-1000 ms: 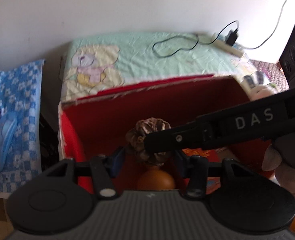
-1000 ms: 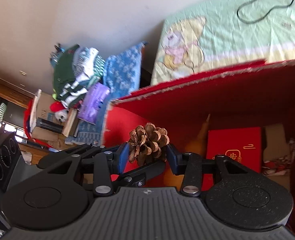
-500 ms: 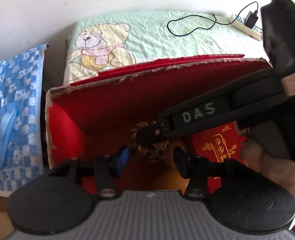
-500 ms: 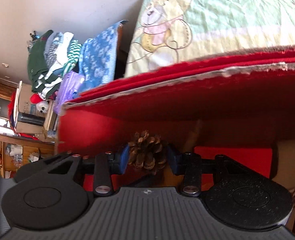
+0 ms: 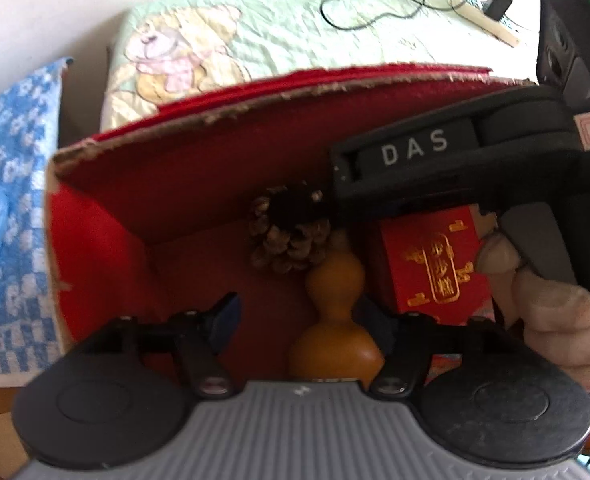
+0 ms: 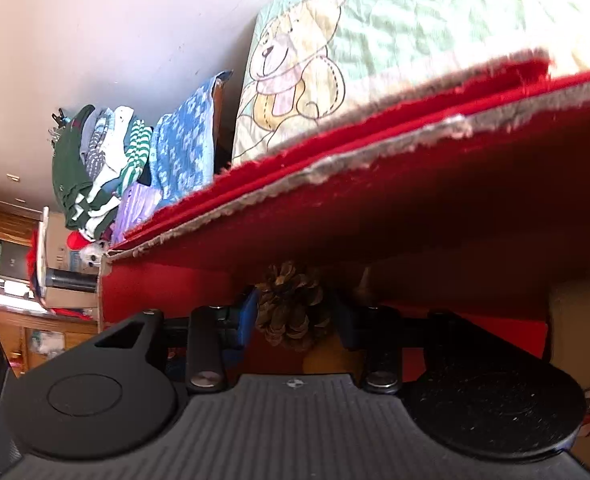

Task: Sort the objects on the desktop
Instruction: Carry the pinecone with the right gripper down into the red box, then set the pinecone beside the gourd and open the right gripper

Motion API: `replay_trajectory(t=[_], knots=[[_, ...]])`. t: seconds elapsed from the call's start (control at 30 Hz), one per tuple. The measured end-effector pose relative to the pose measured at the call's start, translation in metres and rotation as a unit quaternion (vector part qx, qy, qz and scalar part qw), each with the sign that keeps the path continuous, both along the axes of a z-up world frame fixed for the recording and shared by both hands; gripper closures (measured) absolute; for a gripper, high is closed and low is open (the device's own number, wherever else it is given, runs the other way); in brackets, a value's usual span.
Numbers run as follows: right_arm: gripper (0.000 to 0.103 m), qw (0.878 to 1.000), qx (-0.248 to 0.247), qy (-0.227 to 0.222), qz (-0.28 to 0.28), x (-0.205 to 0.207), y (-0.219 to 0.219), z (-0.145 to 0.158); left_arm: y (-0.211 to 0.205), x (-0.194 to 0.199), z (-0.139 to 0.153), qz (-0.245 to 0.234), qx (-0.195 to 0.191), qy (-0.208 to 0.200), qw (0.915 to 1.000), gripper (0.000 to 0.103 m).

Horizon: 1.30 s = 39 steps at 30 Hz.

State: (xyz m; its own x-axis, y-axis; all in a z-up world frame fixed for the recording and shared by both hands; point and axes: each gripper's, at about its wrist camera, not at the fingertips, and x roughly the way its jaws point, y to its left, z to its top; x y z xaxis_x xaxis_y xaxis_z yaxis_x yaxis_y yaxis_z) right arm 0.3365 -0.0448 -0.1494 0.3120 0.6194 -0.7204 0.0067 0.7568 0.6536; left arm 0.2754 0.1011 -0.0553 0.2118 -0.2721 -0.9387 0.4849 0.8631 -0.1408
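Observation:
A brown pine cone (image 6: 291, 308) sits between the blue pads of my right gripper (image 6: 293, 312), which is shut on it low inside a red cardboard box (image 6: 375, 216). In the left wrist view the pine cone (image 5: 283, 240) hangs from the right gripper's black body (image 5: 435, 160) near the box's back wall (image 5: 199, 176). My left gripper (image 5: 303, 320) is open and empty above the box, its jaws either side of an orange gourd (image 5: 335, 320) that lies on the box floor. A red gold-printed packet (image 5: 431, 264) lies beside the gourd.
The box stands against a green bear-print cloth (image 5: 255, 40) with a black cable and power strip (image 5: 483, 20). A blue patterned cloth (image 5: 7, 200) lies to the left. Folded clothes (image 6: 95, 168) are stacked further left.
My right gripper has gone down deeper into the red box with the pine cone. My left gripper has pulled back, so the gourd and red packet now show fully.

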Motion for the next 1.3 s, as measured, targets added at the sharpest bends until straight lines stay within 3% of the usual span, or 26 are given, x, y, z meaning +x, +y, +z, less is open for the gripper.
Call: replay_trajectory(t=[0.17,0.27,0.33,0.4,0.73,0.9,1.3], knots=[[0.059,0.999,-0.038,-0.022,0.016,0.000,0.009,0.005,-0.004,0.000,-0.005,-0.029,0.000,0.023,0.9993,0.032],[0.056,0.999,-0.036,-0.025,0.015,0.001,0.006,0.005,-0.006,-0.002,-0.005,-0.048,-0.002,0.026,0.9985,0.032],[0.053,0.999,-0.026,-0.026,0.006,0.002,0.001,0.003,-0.006,-0.004,-0.004,-0.060,-0.008,0.026,0.9978,0.032],[0.044,0.999,-0.026,-0.029,-0.006,0.002,-0.003,0.003,-0.006,-0.007,-0.003,-0.071,-0.011,0.021,0.9972,0.031],[0.050,0.999,0.008,-0.051,0.012,0.002,0.004,0.008,-0.004,-0.011,-0.002,-0.095,-0.016,0.017,0.9952,0.029],[0.053,0.998,0.047,-0.022,0.035,0.006,0.012,0.002,0.000,-0.016,0.002,-0.108,-0.029,0.006,0.9938,0.025],[0.053,0.995,0.092,-0.041,0.018,0.002,0.003,0.007,0.003,-0.012,-0.003,-0.103,-0.021,0.019,0.9942,0.021]])
